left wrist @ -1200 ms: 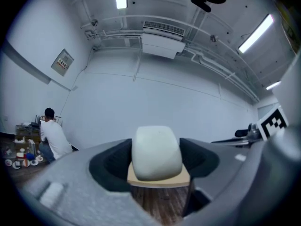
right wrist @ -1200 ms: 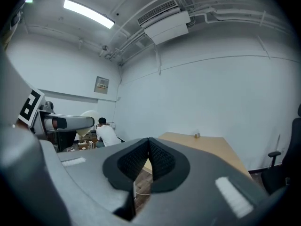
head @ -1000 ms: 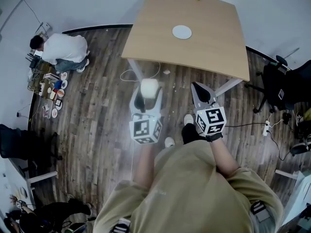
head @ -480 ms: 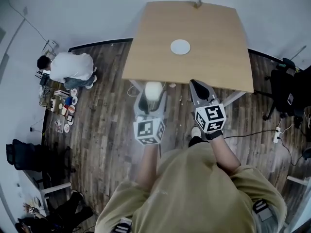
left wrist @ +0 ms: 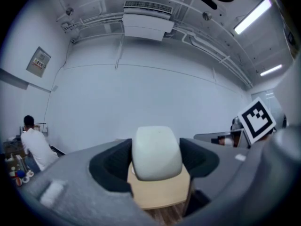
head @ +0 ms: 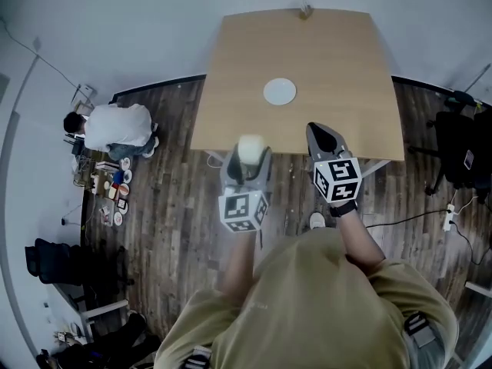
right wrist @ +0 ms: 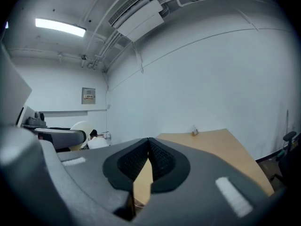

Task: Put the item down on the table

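A smooth off-white rounded item is clamped between the black pads of my left gripper, which is shut on it. It hangs just short of the near edge of the light wooden table. My right gripper is shut with its pads meeting and nothing between them, over the table's near edge to the right of the left one. A small white disc lies on the table's middle.
A small object stands at the table's far edge by the white wall. A person in a white shirt crouches on the dark wood floor at left beside several small things. A black chair and cables sit right.
Both grippers and my view have moved forward towards the table; the item went from over the floor to the table's near edge. The left stays shut on it.
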Demonstrator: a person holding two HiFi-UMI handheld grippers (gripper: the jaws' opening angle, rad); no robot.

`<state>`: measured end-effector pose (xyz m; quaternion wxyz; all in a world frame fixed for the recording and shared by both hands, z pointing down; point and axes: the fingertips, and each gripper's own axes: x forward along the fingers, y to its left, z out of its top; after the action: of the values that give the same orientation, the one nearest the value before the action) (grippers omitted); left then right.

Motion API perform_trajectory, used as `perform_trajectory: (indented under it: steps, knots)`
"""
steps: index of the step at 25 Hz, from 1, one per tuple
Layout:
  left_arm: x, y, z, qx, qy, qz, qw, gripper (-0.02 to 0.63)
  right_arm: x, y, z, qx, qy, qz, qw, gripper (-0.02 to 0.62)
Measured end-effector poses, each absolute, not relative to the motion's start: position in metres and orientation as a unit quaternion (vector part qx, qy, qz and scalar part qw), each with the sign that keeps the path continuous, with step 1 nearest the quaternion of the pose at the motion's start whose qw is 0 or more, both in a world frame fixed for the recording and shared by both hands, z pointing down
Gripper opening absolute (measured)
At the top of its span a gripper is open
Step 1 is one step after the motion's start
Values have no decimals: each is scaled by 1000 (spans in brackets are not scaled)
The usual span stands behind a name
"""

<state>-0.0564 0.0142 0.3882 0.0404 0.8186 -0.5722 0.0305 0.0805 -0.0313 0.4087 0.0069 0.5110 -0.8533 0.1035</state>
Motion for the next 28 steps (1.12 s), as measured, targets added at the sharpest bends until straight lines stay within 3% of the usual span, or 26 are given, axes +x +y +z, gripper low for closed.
perform_trajectory:
  steps: [13,28]
  knots:
    - [-26,-47,428,804,-583,41,108,316,80,-93,433,454,-880,140,18,6]
    - [-81,-193,431,827,-547,22,127,316,31,-219,434,486,-863,123,67,6]
